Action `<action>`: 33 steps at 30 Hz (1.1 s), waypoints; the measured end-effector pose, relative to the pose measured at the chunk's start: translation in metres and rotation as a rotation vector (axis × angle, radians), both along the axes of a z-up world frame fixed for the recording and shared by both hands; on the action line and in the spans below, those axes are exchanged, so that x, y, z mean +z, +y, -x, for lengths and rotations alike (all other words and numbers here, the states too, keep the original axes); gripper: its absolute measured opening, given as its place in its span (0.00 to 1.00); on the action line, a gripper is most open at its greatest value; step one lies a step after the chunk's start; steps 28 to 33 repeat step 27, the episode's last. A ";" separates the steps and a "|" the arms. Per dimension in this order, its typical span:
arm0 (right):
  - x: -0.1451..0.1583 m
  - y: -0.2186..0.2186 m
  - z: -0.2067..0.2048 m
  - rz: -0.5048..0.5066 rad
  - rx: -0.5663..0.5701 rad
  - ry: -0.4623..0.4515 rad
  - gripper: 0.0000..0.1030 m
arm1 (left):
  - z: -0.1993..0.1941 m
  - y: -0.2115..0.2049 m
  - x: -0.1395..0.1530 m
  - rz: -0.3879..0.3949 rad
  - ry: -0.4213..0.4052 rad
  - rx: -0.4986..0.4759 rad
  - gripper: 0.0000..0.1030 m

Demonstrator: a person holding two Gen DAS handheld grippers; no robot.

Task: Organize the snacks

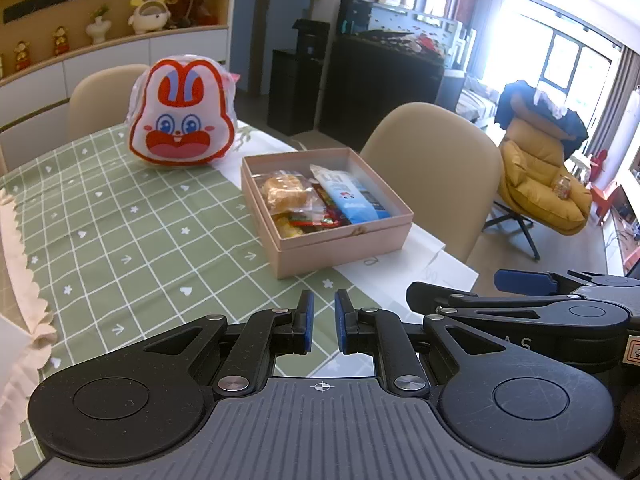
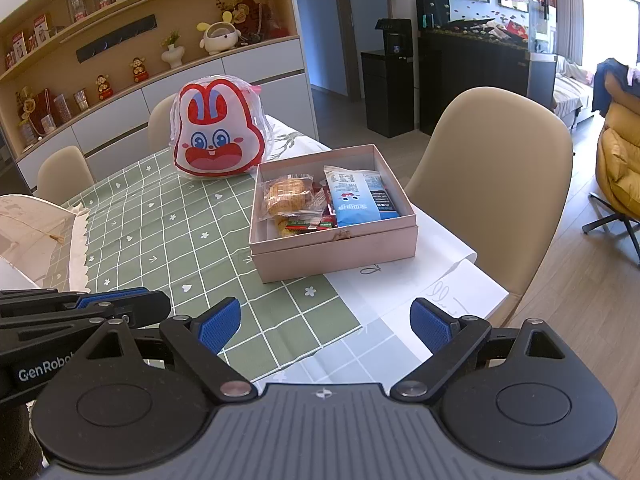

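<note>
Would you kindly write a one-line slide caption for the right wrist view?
Open right tool over checked tablecloth, facing pink snack box and rabbit bag.

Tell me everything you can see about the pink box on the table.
The pink box is a shallow, square, cardboard-looking box with no lid on, sitting flat on the table partly on the green checked cloth and partly on white paper. A seam runs round its side, with a small scuff at the front. Inside lie a blue snack packet, a clear-wrapped pastry and small red-and-green wrapped sweets. Nothing grips it.
</note>
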State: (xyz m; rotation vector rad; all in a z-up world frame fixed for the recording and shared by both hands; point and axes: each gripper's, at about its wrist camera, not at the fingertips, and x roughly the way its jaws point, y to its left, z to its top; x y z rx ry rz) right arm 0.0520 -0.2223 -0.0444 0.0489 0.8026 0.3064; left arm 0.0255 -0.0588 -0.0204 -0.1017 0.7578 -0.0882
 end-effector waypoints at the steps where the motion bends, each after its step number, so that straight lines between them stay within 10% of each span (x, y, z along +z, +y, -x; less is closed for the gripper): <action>1: 0.000 0.000 0.000 0.000 0.000 0.000 0.90 | 0.000 -0.001 0.000 0.000 0.000 -0.001 0.14; 33: -0.001 -0.001 0.002 0.004 -0.006 0.004 0.90 | 0.000 0.005 -0.006 0.046 0.018 0.014 0.14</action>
